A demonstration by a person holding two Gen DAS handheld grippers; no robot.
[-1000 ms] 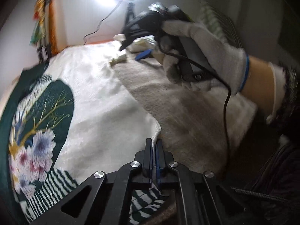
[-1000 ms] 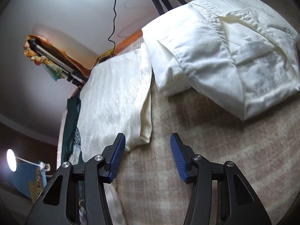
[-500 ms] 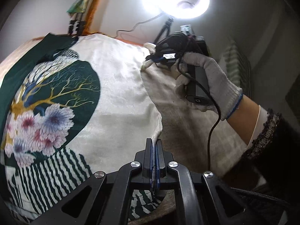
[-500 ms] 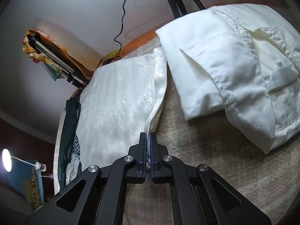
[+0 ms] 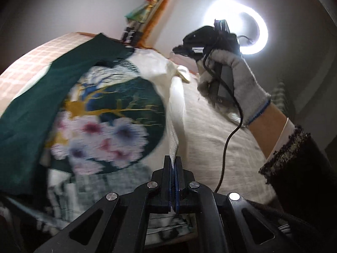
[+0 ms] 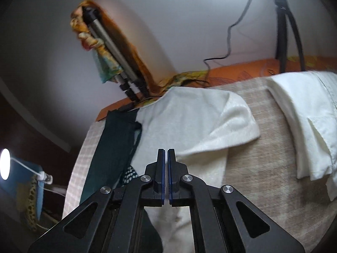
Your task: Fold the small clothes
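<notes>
Left claw (image 5: 174, 162) & right claw (image 6: 165, 155) both clamped tight on printed top (image 5: 118, 113).

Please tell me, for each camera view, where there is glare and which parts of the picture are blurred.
Left wrist view: the ring light behind the gloved right hand is blown out to white; the flower print on the garment is smeared by motion, while the left gripper stays sharp. Right wrist view: a small lamp glares at the left edge; the folded white shirt is slightly soft.

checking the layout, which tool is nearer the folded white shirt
Right. The right tool sits just left of the folded white shirt; the left tool grips the printed garment farther off.
</notes>
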